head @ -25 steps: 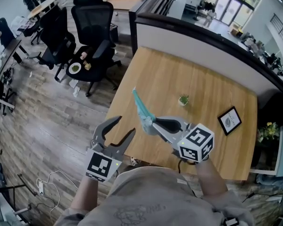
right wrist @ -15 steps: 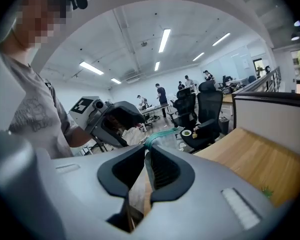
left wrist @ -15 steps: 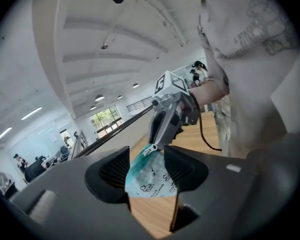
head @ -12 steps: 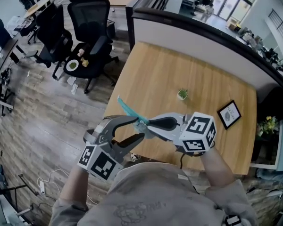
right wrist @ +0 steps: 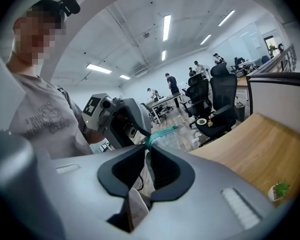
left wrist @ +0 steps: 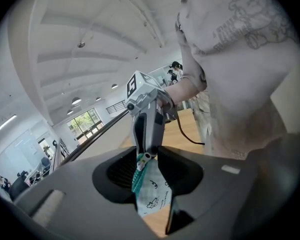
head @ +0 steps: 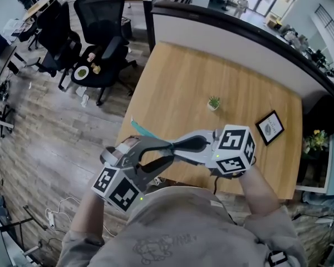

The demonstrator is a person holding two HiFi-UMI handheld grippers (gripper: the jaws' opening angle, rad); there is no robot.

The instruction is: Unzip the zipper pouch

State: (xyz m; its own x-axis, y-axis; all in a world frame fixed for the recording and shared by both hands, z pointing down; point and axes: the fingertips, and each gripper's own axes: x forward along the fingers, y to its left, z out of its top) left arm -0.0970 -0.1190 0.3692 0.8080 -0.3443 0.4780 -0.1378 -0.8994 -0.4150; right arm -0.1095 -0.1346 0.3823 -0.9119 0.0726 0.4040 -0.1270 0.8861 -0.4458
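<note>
A teal and white printed zipper pouch (head: 138, 129) hangs in the air over the table's near edge, in front of the person's chest. My right gripper (head: 176, 147) is shut on one end of it. The left gripper (head: 170, 152) faces the right one tip to tip, and its jaws are closing with the pouch between them; a gap still shows between them. In the left gripper view the pouch (left wrist: 150, 194) fills the space between the jaws, with the right gripper (left wrist: 147, 119) just beyond. In the right gripper view the teal edge (right wrist: 162, 131) runs out past the tips toward the left gripper (right wrist: 122, 121).
A wooden table (head: 200, 104) lies ahead with a small potted plant (head: 214, 102) and a framed picture (head: 270, 127). A dark-topped partition (head: 239, 43) bounds its far side. Black office chairs (head: 100, 21) stand at the left, and cables (head: 55, 216) lie on the floor.
The left gripper rose and swung right until its jaws straddled the pouch, then narrowed. The right gripper drew the pouch nearer and lower, and the pouch tipped more level.
</note>
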